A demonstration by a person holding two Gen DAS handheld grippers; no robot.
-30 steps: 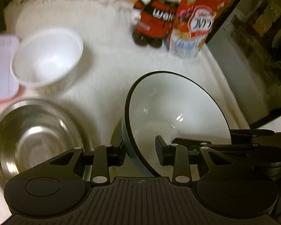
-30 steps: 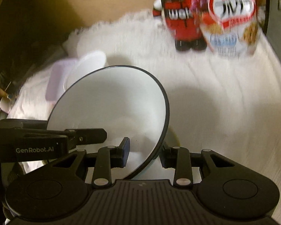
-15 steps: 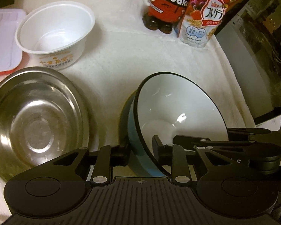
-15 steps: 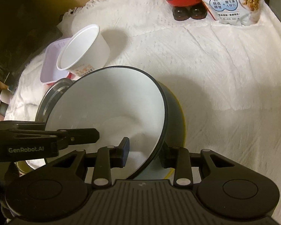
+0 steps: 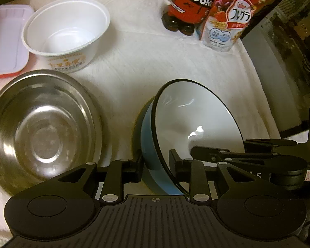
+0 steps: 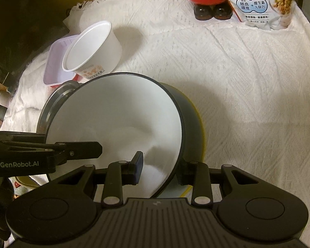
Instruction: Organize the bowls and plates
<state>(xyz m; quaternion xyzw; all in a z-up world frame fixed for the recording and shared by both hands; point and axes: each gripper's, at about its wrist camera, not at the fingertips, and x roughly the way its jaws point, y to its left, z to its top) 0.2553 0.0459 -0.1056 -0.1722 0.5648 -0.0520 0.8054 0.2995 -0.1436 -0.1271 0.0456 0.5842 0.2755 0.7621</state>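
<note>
1. Bowls sit on a white cloth (image 5: 155, 66); the landmark is the blue bowl (image 5: 196, 124), white inside with a black rim, tilted up on its edge.
2. Left gripper (image 5: 156, 163) straddles the near rim of the blue bowl, one finger on the blue outside, one on the white inside. Its jaws have just been closing, then eased slightly; they stand narrow around the wall, and whether both pads press cannot be told.
3. Right gripper (image 6: 160, 164) pinches the opposite rim of the blue bowl, jaws nearly closed on its wall.
4. Left of the blue bowl lies a steel bowl (image 5: 41, 128), upright and just beside it.
5. Beyond the steel bowl stands a white paper bowl (image 5: 66, 33), with a pink tray (image 5: 6, 41) at its left.
6. Far behind the blue bowl stand a red figure (image 5: 188, 4) and a cereal bag (image 5: 231, 18), side by side.
</note>
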